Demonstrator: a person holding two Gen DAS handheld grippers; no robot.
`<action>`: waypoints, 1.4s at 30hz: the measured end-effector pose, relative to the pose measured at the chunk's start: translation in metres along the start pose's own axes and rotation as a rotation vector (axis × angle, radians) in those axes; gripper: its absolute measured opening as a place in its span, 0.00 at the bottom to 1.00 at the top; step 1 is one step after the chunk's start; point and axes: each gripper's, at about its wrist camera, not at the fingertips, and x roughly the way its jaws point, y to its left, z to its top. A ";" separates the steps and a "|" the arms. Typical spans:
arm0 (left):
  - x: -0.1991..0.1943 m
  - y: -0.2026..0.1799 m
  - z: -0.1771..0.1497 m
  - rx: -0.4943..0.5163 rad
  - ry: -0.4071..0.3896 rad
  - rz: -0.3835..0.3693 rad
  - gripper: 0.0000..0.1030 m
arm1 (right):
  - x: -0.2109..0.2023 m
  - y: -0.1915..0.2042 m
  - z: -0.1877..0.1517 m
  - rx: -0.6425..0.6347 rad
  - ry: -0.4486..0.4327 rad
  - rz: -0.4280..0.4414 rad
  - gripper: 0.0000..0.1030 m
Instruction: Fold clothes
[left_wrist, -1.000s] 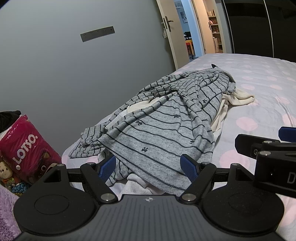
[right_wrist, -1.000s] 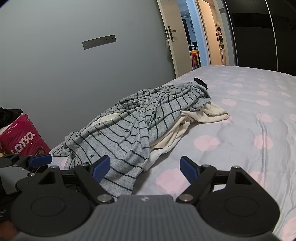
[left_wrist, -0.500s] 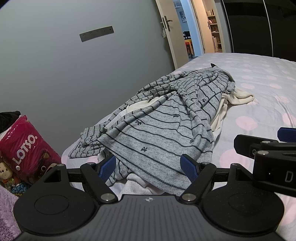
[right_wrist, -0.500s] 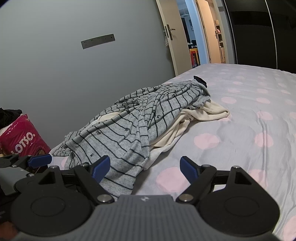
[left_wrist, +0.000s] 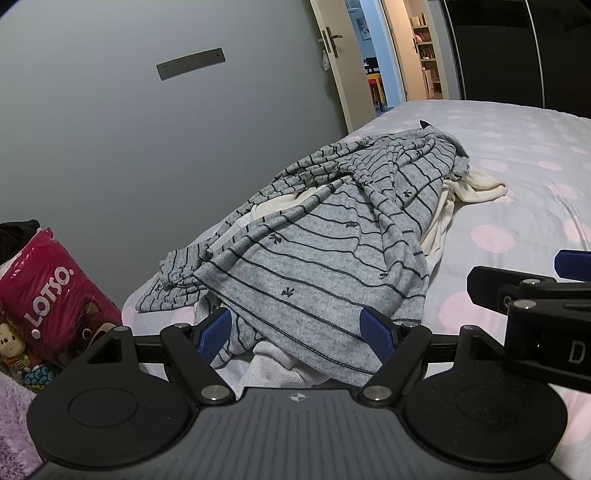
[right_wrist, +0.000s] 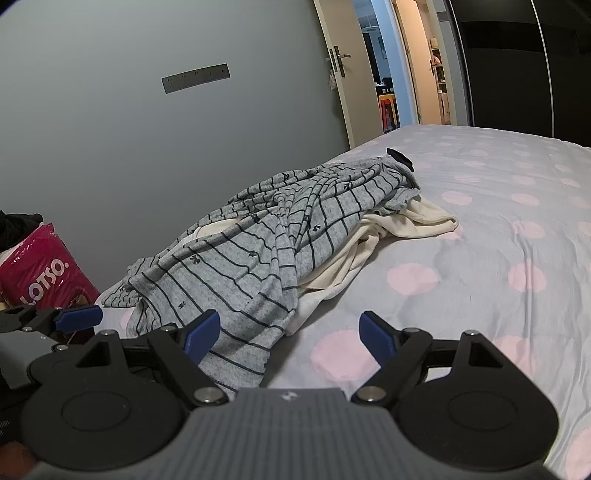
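You've got "LOTSO." in white on the pink packet (left_wrist: 55, 291), and a lone "D" on the right gripper (left_wrist: 576, 352).

A bedroom in a home is showing here: a bed (right_wrist: 480, 229) wearing a lilac sheet with pink dots is filling the room, with rumpled clothes (left_wrist: 332, 240) lying on it. A plain grey wall (left_wrist: 147, 129) is running alongside, an open door (right_wrist: 336, 74) is giving onto a lit hallway, and a dark wardrobe (right_wrist: 517, 74) is standing beyond.
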 end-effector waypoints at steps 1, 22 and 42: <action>0.001 0.000 0.000 0.001 0.006 -0.003 0.74 | 0.000 0.001 0.000 -0.002 0.001 0.000 0.82; 0.065 0.041 0.054 0.128 0.145 -0.249 0.68 | 0.061 0.004 0.022 0.031 0.140 0.018 0.77; 0.196 0.044 0.094 0.204 0.134 -0.244 0.07 | 0.163 0.002 0.047 0.078 0.233 -0.050 0.12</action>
